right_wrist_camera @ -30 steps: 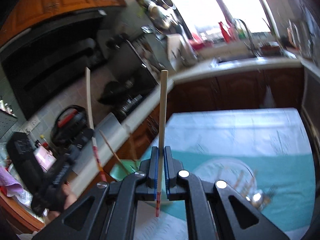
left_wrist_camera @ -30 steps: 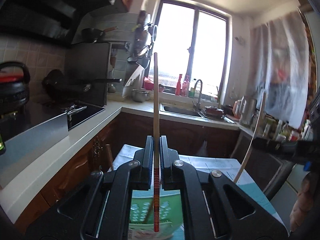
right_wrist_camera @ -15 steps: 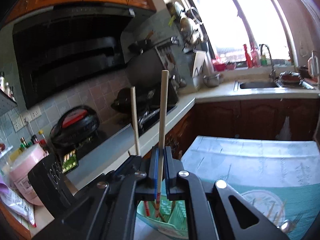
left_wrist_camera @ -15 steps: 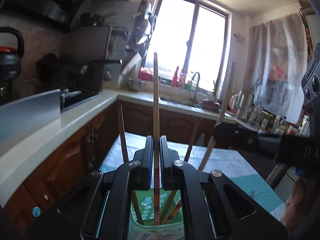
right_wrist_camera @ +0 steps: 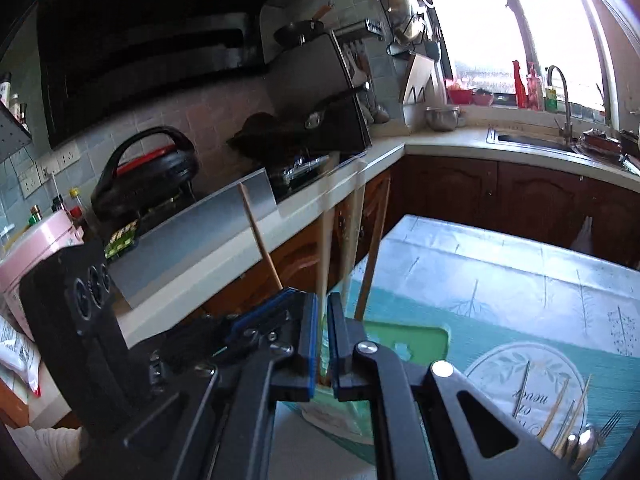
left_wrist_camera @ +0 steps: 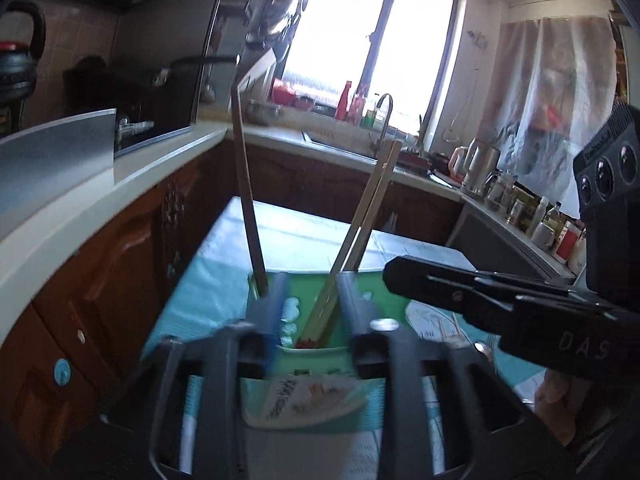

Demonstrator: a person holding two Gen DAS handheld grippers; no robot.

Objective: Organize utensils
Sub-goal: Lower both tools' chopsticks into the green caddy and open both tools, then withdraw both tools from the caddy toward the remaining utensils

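A green utensil holder (left_wrist_camera: 372,292) stands on the table with several wooden chopsticks (left_wrist_camera: 362,220) leaning in it. My left gripper (left_wrist_camera: 310,312) is open and empty just above the holder's near rim. My right gripper (right_wrist_camera: 323,340) hangs over the same holder (right_wrist_camera: 416,340); its jaws stand a narrow gap apart, and a blurred pale chopstick (right_wrist_camera: 324,256) stands in that gap, its lower end down inside the holder. The right gripper's body also shows in the left wrist view (left_wrist_camera: 480,292).
A glass plate (right_wrist_camera: 532,384) with several forks, spoons and chopsticks lies at the right of the teal tablecloth (right_wrist_camera: 520,280). The white counter (left_wrist_camera: 120,184) with stove runs along the left. The sink (right_wrist_camera: 532,142) is at the back.
My left gripper has opened and its chopstick now stands in the green holder. My right gripper has lowered over the holder and its jaws have parted slightly around its chopstick.
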